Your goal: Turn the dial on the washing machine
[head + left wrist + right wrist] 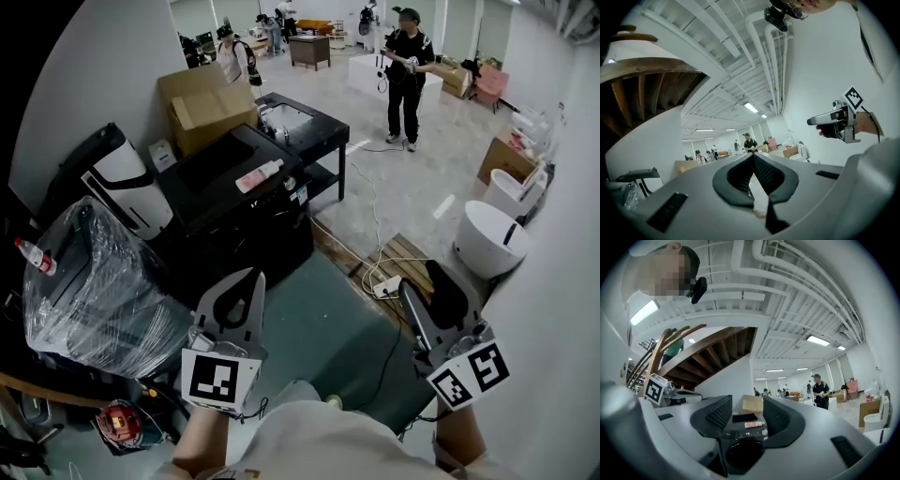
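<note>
Head view: a pale grey-white top (323, 436) fills six o'clock. At seven o'clock, the left gripper (254, 275) has a light grey shell, tapering fingers lined in black, and a white cube (217, 378) printed with black square markers. At five o'clock, the right gripper (424, 287) matches it, with its own marker cube (469, 373).

Left gripper view: ribbed black pads (771, 176) sit in a smooth grey body with dark rectangular slots (668, 212). At three o'clock, a thin black cable (876, 126) trails from the right gripper. A white sleeve (881, 173) lies at four o'clock. A black head camera (777, 18) shows at twelve o'clock.
</note>
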`<action>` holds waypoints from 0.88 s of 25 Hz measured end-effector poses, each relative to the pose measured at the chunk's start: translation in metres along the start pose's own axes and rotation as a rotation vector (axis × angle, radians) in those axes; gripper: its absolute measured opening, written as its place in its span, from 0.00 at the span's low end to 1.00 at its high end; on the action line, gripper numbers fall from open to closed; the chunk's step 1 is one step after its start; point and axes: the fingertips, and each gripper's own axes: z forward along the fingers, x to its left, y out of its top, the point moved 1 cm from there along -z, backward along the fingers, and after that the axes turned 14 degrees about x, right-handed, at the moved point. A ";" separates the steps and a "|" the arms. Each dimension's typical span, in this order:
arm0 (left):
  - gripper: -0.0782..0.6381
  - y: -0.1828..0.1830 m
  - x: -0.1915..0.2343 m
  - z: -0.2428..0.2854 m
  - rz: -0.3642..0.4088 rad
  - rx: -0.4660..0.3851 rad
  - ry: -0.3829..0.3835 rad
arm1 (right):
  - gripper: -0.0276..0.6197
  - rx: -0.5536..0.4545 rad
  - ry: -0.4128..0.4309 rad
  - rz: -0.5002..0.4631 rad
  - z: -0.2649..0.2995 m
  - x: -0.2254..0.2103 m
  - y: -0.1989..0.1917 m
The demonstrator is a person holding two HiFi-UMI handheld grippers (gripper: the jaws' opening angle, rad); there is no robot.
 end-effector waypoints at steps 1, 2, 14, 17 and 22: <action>0.14 0.000 -0.001 0.002 -0.002 0.000 0.003 | 0.39 0.018 -0.003 -0.003 0.001 -0.004 -0.005; 0.14 0.000 -0.001 0.004 -0.001 0.002 0.006 | 0.39 0.035 -0.006 -0.004 0.002 -0.007 -0.010; 0.14 -0.017 0.020 0.059 -0.006 0.023 0.006 | 0.39 0.056 -0.012 0.026 0.050 -0.043 -0.027; 0.14 -0.022 0.030 0.078 -0.012 0.030 0.000 | 0.39 0.085 -0.007 0.019 0.074 -0.052 -0.031; 0.14 -0.035 0.056 0.119 -0.008 0.065 0.002 | 0.39 0.124 0.004 0.023 0.127 -0.068 -0.036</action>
